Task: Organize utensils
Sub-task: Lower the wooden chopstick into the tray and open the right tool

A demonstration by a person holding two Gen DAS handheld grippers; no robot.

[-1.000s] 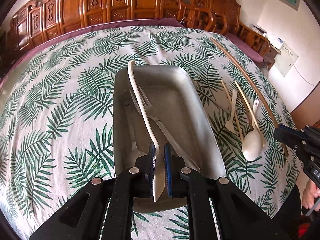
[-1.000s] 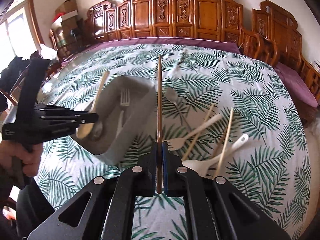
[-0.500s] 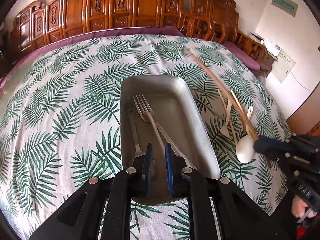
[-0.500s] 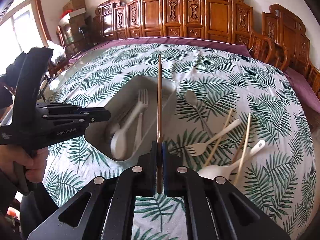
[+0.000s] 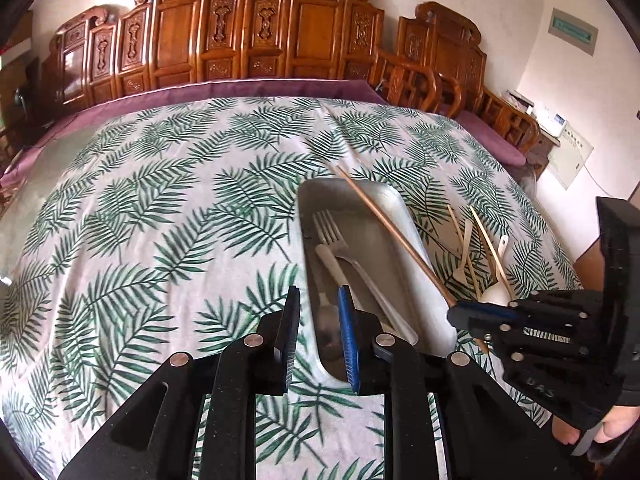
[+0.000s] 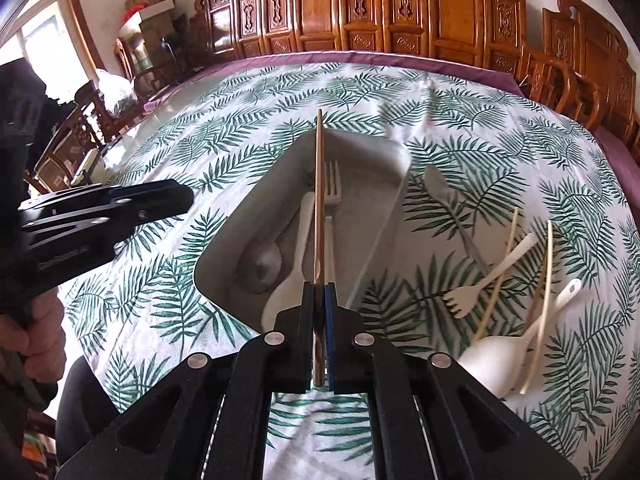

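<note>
Utensils are sorted into a metal tray (image 6: 362, 216) on the leaf-print tablecloth (image 5: 168, 216); fork, spoons already lie inside. Over it a brown chopstick (image 6: 319, 200) is pinched near its thick end by the right gripper (image 6: 319, 304): light, stiff, likely slippery. Left gripper (image 5: 318, 322) is parted, empty.

Both wrist views look forward and down, close over the metal tray (image 5: 404, 216) (shared), each catching the other's hand-held gripper
</note>
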